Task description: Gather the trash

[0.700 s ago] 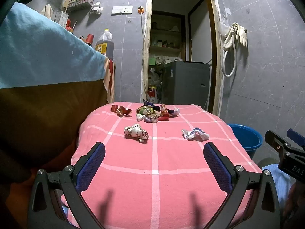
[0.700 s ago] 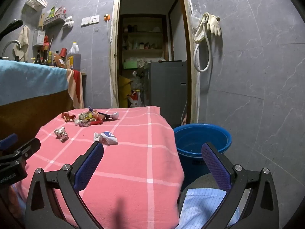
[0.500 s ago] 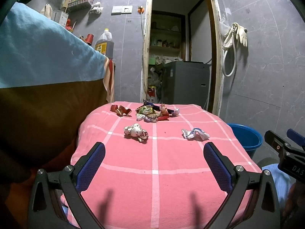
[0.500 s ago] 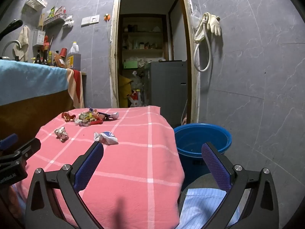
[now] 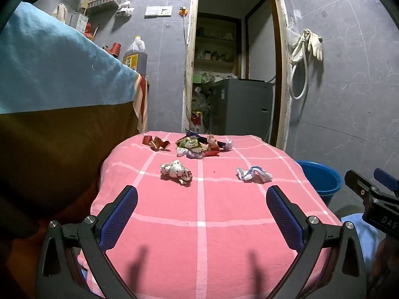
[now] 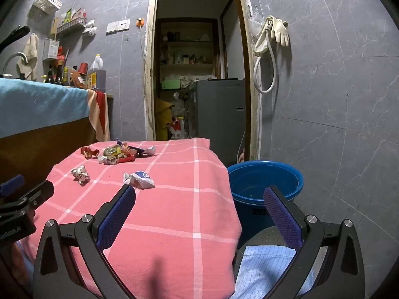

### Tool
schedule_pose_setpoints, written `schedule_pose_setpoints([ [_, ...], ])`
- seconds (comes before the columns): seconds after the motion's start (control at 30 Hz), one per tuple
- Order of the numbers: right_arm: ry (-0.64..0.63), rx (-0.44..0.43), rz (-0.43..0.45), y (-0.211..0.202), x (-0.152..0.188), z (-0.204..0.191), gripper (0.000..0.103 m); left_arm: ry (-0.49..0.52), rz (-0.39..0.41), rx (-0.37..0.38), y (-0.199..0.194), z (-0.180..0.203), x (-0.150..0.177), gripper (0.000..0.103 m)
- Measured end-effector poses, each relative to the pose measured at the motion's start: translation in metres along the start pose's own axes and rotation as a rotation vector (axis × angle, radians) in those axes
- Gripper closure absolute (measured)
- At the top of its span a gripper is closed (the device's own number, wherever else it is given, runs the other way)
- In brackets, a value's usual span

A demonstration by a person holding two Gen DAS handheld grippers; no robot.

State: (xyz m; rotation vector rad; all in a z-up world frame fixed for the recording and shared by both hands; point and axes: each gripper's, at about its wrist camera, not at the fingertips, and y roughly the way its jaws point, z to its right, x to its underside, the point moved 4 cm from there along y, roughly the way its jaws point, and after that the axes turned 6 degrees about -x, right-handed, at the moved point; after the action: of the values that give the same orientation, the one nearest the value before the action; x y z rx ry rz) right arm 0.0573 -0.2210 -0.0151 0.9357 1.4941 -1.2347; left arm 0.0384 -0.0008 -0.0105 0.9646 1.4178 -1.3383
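Crumpled wrappers lie on a pink checked tablecloth [image 5: 199,224]. A white printed wad [image 5: 176,172] [image 6: 80,175] sits left of centre, and a white-and-blue wrapper [image 5: 253,174] [image 6: 139,180] lies to its right. At the far edge rests a heap of mixed wrappers [image 5: 199,145] [image 6: 117,153], with a red scrap [image 5: 155,142] [image 6: 89,152] beside it. My left gripper [image 5: 201,209] hovers open over the near part of the cloth, holding nothing. Over the table's right edge my right gripper [image 6: 199,209] is open and empty too. A blue bucket [image 6: 264,182] [image 5: 320,179] stands on the floor to the right of the table.
A counter draped in blue cloth [image 5: 57,74] rises on the left, with bottles [image 6: 96,73] and a tap [image 6: 12,61] on it. Behind the table an open doorway [image 6: 197,74] shows shelves and a grey appliance [image 6: 219,114]. Rubber gloves [image 6: 271,32] hang on the tiled wall.
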Motion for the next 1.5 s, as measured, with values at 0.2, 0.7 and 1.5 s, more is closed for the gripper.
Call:
schedule_pose_setpoints([
  [0.2,0.0,0.0,-0.001,0.0006,0.0006,-0.0001,0.0,0.001,0.001,0.0,0.002,-0.0002,0.0018,0.002],
  [0.7,0.0,0.0,-0.003,0.0014,0.001,-0.0003,0.0,0.001,-0.001,0.0,0.0018,0.0001,0.0017,0.002],
  [1.5,0.0,0.0,-0.007,0.0024,0.001,-0.0006,0.0,0.0,-0.003,0.0,0.002,-0.0003,0.0013,0.002],
])
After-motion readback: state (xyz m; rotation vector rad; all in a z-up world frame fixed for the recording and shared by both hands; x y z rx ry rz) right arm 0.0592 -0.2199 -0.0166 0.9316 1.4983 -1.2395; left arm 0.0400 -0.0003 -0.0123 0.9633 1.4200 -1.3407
